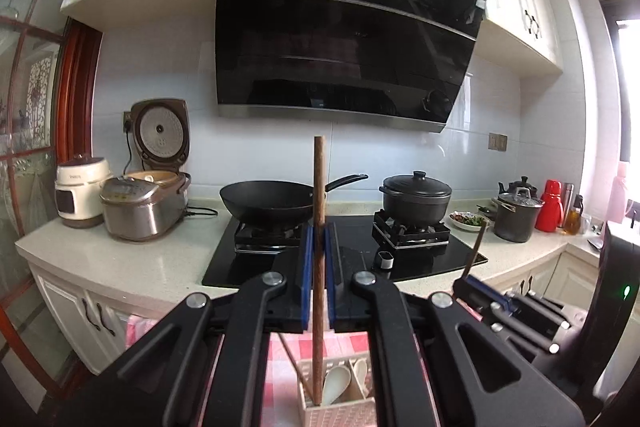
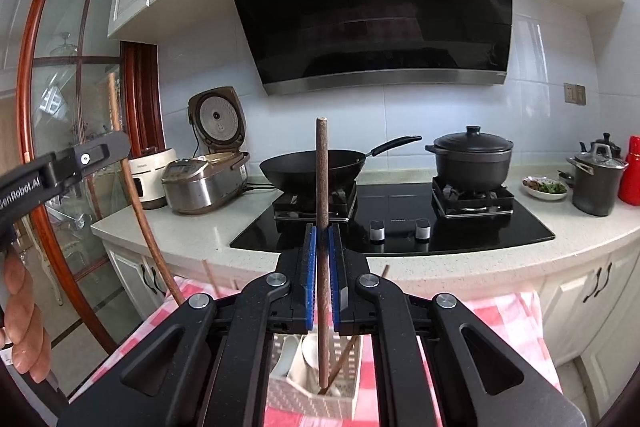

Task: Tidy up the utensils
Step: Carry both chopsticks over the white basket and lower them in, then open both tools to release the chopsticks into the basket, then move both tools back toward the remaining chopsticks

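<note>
In the left wrist view my left gripper [image 1: 319, 231] is shut on a brown wooden chopstick [image 1: 319, 179] that stands upright. Its lower end reaches into a brick-patterned utensil holder [image 1: 340, 413] with white spoons [image 1: 335, 383] in it. To the right, my right gripper [image 1: 471, 281] grips a second chopstick [image 1: 477, 247]. In the right wrist view my right gripper [image 2: 322, 231] is shut on that upright chopstick [image 2: 322, 163], whose tip hangs over the holder [image 2: 312, 397]. At the left edge is my left gripper [image 2: 116, 147], its chopstick [image 2: 140, 215] and a person's hand [image 2: 24, 311].
The holder stands on a red-and-white checked cloth [image 2: 500, 311]. Beyond lies a white counter [image 1: 120, 259] with a black hob [image 1: 352, 259], a wok [image 1: 268, 201], a lidded black pot [image 1: 416, 197], two rice cookers [image 1: 140, 207], and a range hood [image 1: 344, 39] above.
</note>
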{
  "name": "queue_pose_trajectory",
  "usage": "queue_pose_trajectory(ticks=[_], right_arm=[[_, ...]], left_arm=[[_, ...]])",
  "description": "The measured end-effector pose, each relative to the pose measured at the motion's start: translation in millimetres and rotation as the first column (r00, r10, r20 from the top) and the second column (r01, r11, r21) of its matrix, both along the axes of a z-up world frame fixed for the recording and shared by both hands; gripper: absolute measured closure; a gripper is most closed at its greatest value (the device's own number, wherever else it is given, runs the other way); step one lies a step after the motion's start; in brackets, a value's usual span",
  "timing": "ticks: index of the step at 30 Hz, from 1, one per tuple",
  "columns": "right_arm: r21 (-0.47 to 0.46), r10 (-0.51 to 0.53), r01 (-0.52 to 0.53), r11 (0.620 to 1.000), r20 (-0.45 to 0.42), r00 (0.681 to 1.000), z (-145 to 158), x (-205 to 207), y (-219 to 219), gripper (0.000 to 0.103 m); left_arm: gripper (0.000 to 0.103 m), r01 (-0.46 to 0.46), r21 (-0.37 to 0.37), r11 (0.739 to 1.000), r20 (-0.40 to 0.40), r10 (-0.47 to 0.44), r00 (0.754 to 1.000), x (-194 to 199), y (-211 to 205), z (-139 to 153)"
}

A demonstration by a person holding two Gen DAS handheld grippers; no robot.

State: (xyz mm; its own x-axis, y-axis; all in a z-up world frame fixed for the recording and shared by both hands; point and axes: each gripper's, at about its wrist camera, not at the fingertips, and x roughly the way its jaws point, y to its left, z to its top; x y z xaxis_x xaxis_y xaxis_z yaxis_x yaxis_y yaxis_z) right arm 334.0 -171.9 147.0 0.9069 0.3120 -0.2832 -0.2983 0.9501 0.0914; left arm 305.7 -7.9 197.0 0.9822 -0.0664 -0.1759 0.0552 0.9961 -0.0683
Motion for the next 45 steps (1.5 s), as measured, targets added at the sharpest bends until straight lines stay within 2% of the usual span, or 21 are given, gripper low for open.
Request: queue_pose_trajectory(ticks=[3, 6, 10, 15, 19, 20, 21, 22, 23, 25, 28, 31, 34, 38, 42, 45], right_arm=[[-0.012, 0.007, -0.008, 1.0, -0.047, 0.999, -19, 23, 6, 0.097], [-0.025, 0.015, -0.018, 1.0, -0.112, 0.994, -38, 38, 12, 0.097], [-0.063, 0.022, -0.035, 0.997, -0.19, 0.981, -65, 56, 20, 0.097], [-0.06, 0.018, -0.035, 0.998, -0.258, 0.966, -93, 71, 21, 0.096], [-0.043, -0.002, -0.011, 0.999, -0.3, 0.954, -107, 77, 18, 0.089], [-0.036, -0.003, -0.009, 0.999, -0.304, 0.953, -108, 76, 16, 0.083], [-0.03, -0.001, -0.009, 1.0, -0.303, 0.953, -108, 74, 15, 0.079], [-0.019, 0.003, -0.009, 1.0, -0.294, 0.956, -107, 68, 12, 0.067], [-0.007, 0.006, -0.008, 1.0, -0.279, 0.96, -104, 61, 9, 0.06], [-0.005, 0.005, -0.007, 1.0, -0.252, 0.968, -99, 50, 4, 0.06], [-0.02, -0.004, 0.0, 1.0, -0.217, 0.976, -93, 28, -5, 0.06], [-0.031, -0.013, 0.006, 1.0, -0.217, 0.976, -97, 5, -12, 0.06], [-0.031, -0.023, 0.015, 0.999, -0.246, 0.969, -110, -16, -18, 0.06], [-0.012, -0.027, 0.025, 1.0, -0.303, 0.953, -134, -38, -24, 0.06], [0.012, -0.041, 0.049, 0.999, -0.382, 0.923, -165, -56, -30, 0.06], [0.019, -0.054, 0.069, 0.997, -0.422, 0.905, -185, -65, -30, 0.066]], left_arm=[[0.097, 0.007, -0.027, 1.0, -0.044, -0.008, 0.999, 28, 1, -17], [0.097, 0.021, -0.038, 0.999, -0.12, -0.025, 0.992, 54, 1, -47], [0.097, 0.027, -0.052, 0.998, -0.205, -0.037, 0.978, 75, 4, -92], [0.096, 0.016, -0.062, 0.998, -0.266, -0.032, 0.964, 88, 12, -126], [0.086, -0.002, -0.043, 0.999, -0.276, -0.01, 0.961, 88, 17, -141], [0.086, 0.004, -0.047, 0.999, -0.272, -0.017, 0.962, 86, 17, -141], [0.081, 0.004, -0.043, 0.999, -0.264, -0.016, 0.965, 81, 18, -140], [0.068, -0.008, -0.031, 0.999, -0.25, 0.0, 0.968, 75, 19, -138], [0.064, -0.009, -0.026, 1.0, -0.228, 0.003, 0.974, 68, 20, -136], [0.047, -0.019, -0.014, 1.0, -0.191, 0.016, 0.982, 51, 21, -130], [0.035, -0.063, 0.003, 0.998, -0.118, 0.063, 0.991, 15, 26, -125], [0.019, -0.099, 0.003, 0.995, -0.1, 0.099, 0.99, -16, 32, -133], [0.016, -0.125, 0.004, 0.992, -0.128, 0.124, 0.984, -41, 39, -149], [0.014, -0.15, -0.019, 0.989, -0.219, 0.142, 0.965, -63, 52, -179], [0.014, -0.194, -0.09, 0.977, -0.325, 0.155, 0.933, -83, 70, -221], [0.014, -0.206, -0.091, 0.974, -0.399, 0.154, 0.904, -91, 73, -252]])
